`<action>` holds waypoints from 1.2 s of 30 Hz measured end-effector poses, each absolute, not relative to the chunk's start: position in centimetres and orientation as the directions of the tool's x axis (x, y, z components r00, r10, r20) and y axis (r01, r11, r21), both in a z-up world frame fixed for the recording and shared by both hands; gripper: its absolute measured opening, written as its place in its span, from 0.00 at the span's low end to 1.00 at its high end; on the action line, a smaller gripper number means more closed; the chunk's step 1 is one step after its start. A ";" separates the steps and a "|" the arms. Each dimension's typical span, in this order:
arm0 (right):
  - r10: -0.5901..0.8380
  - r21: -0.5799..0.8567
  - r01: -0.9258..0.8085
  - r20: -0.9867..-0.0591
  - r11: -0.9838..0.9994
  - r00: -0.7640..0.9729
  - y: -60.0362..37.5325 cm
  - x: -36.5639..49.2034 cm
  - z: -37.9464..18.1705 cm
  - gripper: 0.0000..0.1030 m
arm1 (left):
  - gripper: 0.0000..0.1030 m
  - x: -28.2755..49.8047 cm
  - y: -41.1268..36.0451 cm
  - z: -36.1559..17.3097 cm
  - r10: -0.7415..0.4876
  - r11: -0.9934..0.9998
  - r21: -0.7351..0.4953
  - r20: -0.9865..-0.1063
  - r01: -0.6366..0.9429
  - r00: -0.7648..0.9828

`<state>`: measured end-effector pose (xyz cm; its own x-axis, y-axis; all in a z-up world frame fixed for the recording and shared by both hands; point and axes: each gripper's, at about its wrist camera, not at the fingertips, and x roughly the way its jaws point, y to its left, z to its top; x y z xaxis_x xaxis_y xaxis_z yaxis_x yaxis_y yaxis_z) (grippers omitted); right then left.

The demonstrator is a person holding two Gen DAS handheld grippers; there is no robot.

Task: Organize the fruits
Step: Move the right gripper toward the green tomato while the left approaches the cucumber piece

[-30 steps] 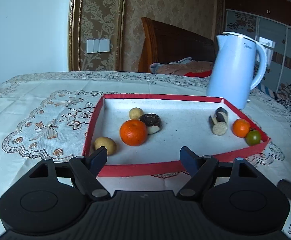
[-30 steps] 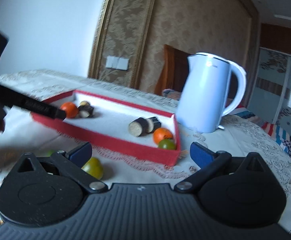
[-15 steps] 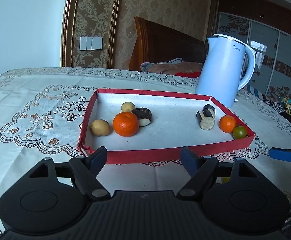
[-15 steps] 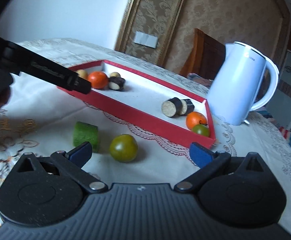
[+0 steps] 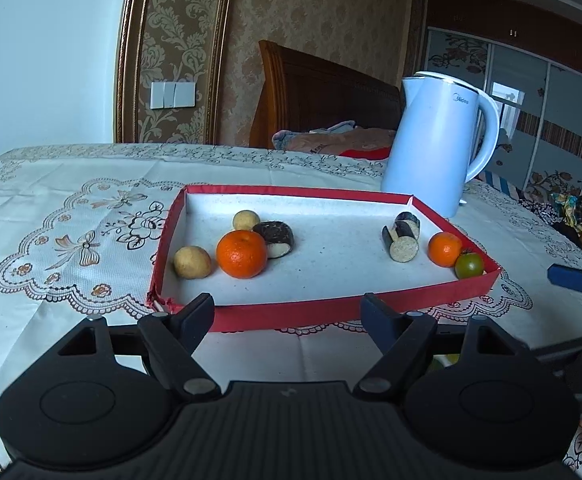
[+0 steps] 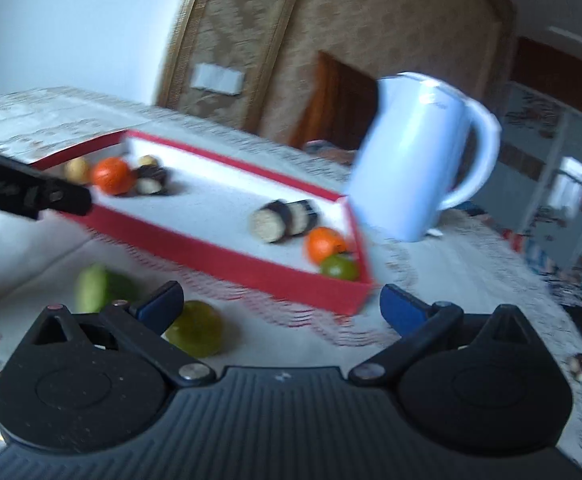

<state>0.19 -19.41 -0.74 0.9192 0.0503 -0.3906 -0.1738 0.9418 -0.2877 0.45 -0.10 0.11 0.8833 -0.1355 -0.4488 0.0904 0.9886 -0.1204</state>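
A red tray with a white floor lies on the lace tablecloth. In it are a large orange, a yellow fruit, a small yellow ball, a dark piece, dark cylinders, a small orange and a green tomato. My left gripper is open and empty before the tray's near wall. My right gripper is open and empty over the cloth. A round green fruit lies by its left finger, and a green block sits further left. The tray is blurred here.
A pale blue kettle stands behind the tray's right corner, also seen as kettle. A wooden chair back rises past the table. Small bits lie at the far right. The left gripper's black finger crosses the right wrist view.
The right wrist view has swung and gone blurry, and the green fruit now sits lower, close to the left finger. In the left wrist view, a blue finger has come in at the right.
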 end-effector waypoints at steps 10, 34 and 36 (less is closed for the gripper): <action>0.240 -0.125 -0.329 -0.456 0.936 0.857 -21.9 -0.8 -0.7 1.00 | 0.78 0.0 -0.7 0.3 -0.186 0.982 -0.117 -0.426 0.150 0.885; 0.223 0.091 -0.212 -0.613 0.973 0.758 -23.9 4.5 -2.2 1.00 | 0.78 -1.1 -3.6 -0.4 -0.315 0.943 -0.057 -0.462 0.327 0.829; 0.219 0.084 -0.213 -0.615 0.973 0.758 -23.8 4.6 -2.2 1.00 | 0.78 -1.4 -4.0 -0.6 -0.334 0.933 -0.044 -0.471 0.356 0.817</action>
<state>4.56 -23.79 -2.19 0.7578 0.2188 -0.6147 -0.2131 0.9734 0.0838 -1.42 -4.03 -0.60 0.8166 -0.3338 -0.4709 0.3563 0.9333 -0.0438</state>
